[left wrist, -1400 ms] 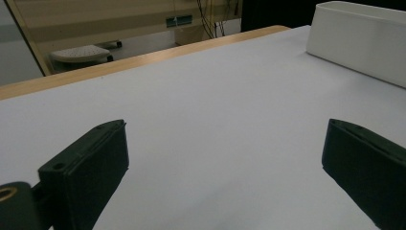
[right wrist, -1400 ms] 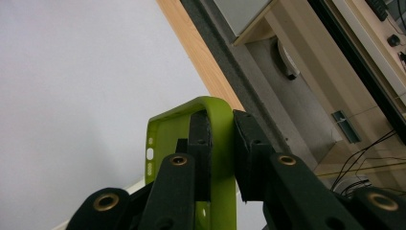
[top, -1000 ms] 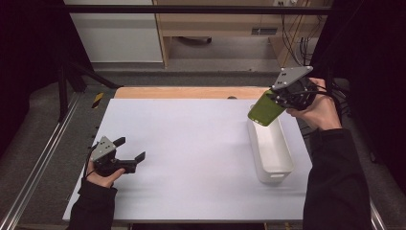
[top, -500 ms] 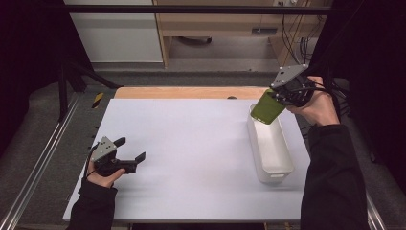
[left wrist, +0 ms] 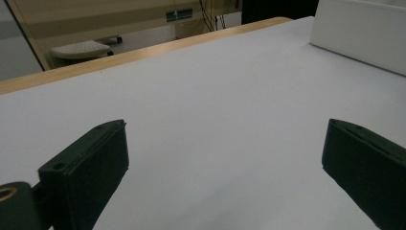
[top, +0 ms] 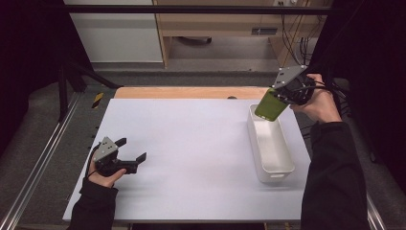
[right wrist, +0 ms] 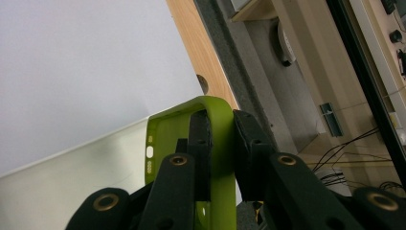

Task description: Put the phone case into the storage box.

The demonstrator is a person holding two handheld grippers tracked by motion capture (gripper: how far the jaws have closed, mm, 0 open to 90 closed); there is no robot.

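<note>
White table [top: 191,158] with a wood strip along the far edge is sitting in a dim room, cabinets and cables behind. Right gripper [top: 282,98] is clamping a green phone case [top: 269,106] by its edge, hanging over the far end of the white bin [top: 277,167]. Left gripper [top: 130,154] is resting spread wide, nothing in it. Bin is looking empty, I think.

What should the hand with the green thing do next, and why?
Probably lower it a little into the long white plastic bin. The right gripper is shut on the edge of the soft green phone case, which hangs tilted over the bin's far end, not yet inside. The left gripper rests open on the white table.
</note>
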